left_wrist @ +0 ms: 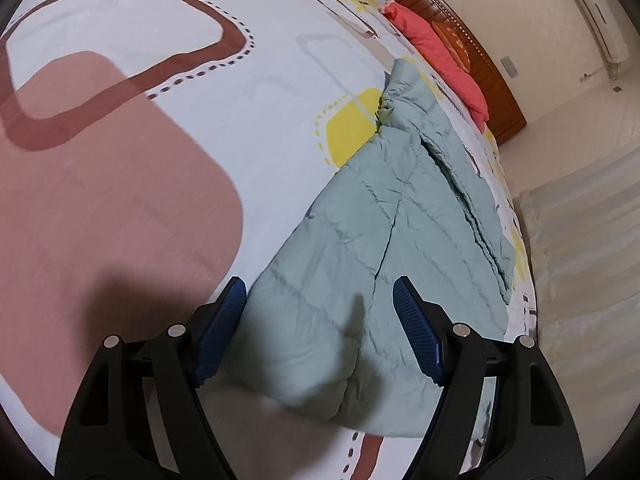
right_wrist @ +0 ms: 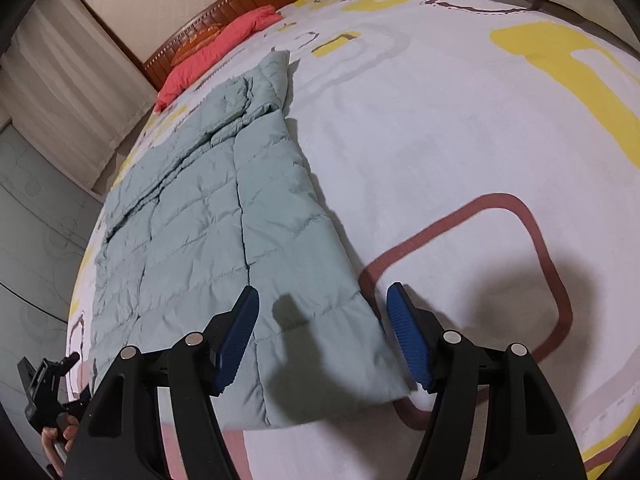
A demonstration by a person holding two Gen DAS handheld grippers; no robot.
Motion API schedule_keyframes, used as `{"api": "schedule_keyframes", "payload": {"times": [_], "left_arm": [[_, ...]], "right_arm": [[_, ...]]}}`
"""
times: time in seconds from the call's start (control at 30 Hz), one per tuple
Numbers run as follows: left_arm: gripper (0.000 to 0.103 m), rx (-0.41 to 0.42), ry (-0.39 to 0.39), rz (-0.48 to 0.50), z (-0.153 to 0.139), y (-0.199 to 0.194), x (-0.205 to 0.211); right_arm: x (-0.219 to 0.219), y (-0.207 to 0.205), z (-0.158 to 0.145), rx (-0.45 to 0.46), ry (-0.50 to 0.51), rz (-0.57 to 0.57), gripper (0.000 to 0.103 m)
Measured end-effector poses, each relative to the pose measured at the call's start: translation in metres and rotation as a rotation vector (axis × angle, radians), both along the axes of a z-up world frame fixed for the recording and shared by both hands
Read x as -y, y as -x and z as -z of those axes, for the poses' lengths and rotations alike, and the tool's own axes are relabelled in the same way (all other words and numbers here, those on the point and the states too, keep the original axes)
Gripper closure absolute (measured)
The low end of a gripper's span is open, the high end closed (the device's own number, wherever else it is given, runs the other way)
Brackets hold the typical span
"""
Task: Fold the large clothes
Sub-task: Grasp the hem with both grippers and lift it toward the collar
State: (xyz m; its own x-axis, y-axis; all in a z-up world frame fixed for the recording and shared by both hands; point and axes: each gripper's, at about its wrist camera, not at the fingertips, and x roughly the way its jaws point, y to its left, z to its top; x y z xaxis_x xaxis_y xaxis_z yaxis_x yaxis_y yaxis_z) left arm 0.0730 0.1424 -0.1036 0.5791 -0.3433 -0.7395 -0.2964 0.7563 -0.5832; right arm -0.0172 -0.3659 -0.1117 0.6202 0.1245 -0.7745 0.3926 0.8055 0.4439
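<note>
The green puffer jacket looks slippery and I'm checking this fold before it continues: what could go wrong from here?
1. Both the left gripper and right gripper are open above the green puffer jacket; a shallow pinch may catch only its top layer.
2. Its left edge lies near the bed edge, so dragging it could pull it off.

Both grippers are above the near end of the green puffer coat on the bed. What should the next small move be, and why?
Probably lower both onto the near hem and close. The left gripper and right gripper are open and empty, and the coat lies long and flat on the bedsheet, so that hem likely folds toward the collar.
</note>
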Motion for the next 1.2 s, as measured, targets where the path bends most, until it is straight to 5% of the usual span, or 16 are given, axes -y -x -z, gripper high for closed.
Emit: {"api": "schedule_keyframes", "payload": {"times": [0.43,0.53,0.63,0.8,1.2], "left_arm": [[0.047,0.02,0.05,0.068,0.006,0.014,0.022],[0.048,0.027,0.083,0.051,0.008,0.014,0.02],[0.075,0.027,0.086,0.089,0.012,0.01,0.028],[0.089,0.037,0.087,0.094,0.012,0.007,0.033],[0.096,0.216,0.069,0.111,-0.038,0.018,0.025]], "right_arm": [[-0.018,0.013,0.004,0.061,-0.127,-0.077,0.039],[-0.018,0.012,0.005,0.076,-0.141,-0.067,0.046],[-0.015,0.01,0.008,0.077,-0.173,-0.058,0.069],[-0.015,0.007,0.015,0.073,-0.199,-0.052,0.087],[-0.019,0.022,-0.024,0.226,-0.171,-0.068,0.094]]}}
